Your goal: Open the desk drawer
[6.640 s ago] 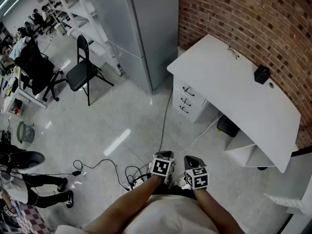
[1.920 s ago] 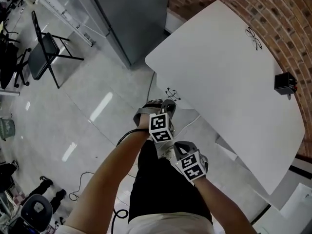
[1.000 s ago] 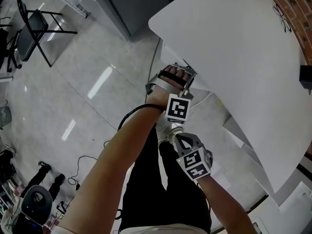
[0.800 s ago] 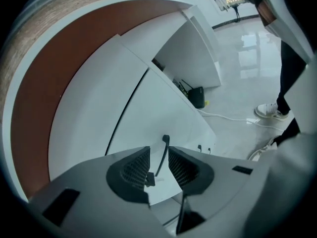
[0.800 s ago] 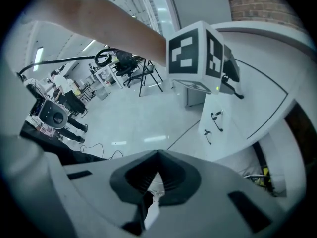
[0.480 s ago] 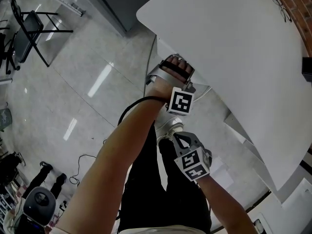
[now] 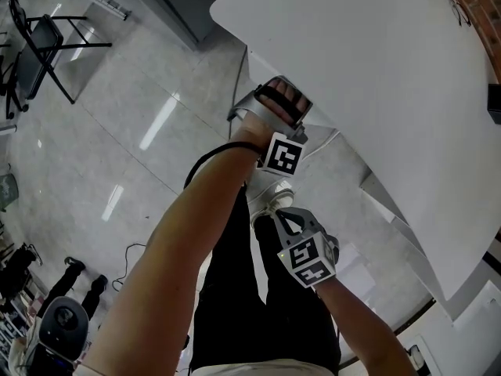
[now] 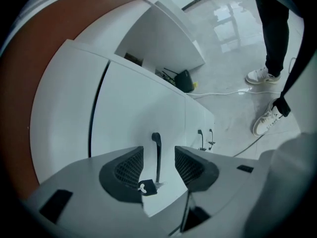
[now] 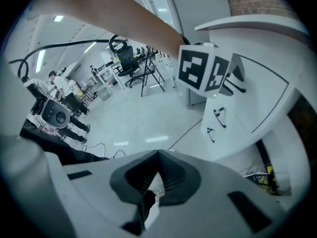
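Note:
The white desk [image 7: 376,69] has a drawer stack under its left end. In the left gripper view the top drawer front [image 8: 138,113] fills the middle, with its thin black handle [image 8: 157,155] running between the two pads. My left gripper [image 8: 157,158] is open, its jaws are opening, and the pads stand clear of the handle. A small key [image 8: 147,186] sticks out of the lock just below. Two lower drawer handles [image 8: 205,138] show further on. My right gripper [image 9: 157,175] hangs behind the left arm, shut on nothing.
A black cable [image 7: 211,163] loops at the left wrist. The person's white shoes [image 8: 270,120] and a white cord [image 8: 218,93] lie on the glossy floor. A black folding chair [image 7: 35,41] stands far left. A black box [image 8: 184,81] sits in the desk's open shelf.
The left hand has crept a little closer to the desk's edge and rolled, so its marker cube faces differently. The right gripper has stayed where it was.

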`<control>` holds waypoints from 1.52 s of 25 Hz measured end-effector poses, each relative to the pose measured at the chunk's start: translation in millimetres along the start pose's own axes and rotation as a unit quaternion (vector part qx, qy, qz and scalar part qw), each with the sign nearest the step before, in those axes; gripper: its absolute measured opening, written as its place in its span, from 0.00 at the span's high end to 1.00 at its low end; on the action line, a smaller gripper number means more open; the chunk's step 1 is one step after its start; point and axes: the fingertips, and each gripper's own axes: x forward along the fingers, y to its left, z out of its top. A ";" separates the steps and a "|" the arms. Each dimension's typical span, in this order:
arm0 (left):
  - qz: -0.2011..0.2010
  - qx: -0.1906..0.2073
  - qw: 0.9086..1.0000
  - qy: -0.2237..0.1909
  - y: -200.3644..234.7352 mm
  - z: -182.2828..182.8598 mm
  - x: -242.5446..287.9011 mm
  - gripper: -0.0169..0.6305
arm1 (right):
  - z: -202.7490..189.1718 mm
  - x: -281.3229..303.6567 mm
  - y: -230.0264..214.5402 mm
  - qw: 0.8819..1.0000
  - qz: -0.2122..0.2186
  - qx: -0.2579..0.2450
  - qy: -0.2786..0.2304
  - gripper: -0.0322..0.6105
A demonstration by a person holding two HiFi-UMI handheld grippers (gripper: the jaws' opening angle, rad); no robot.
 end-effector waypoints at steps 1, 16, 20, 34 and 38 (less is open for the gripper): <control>0.001 -0.009 1.000 0.004 0.4 0.4 0.3 0.69 | 1.0 0.8 0.5 1.000 0.000 0.000 0.000 0.93; 0.049 -0.078 0.994 0.062 -9.8 -49.4 -18.8 0.97 | -12.5 9.0 9.8 1.000 0.012 0.006 0.009 0.93; 0.061 -0.090 0.993 0.052 6.7 -66.0 -22.6 0.96 | -10.7 12.2 10.7 1.000 0.015 0.001 0.011 0.93; -0.038 -0.059 0.997 -0.033 -1.4 -49.0 0.5 0.84 | 2.1 15.2 3.2 1.000 0.015 0.014 0.000 0.93; -0.048 -0.067 0.994 -0.066 -1.3 -40.3 4.3 0.85 | 3.5 15.4 1.9 1.000 0.018 0.021 -0.002 0.93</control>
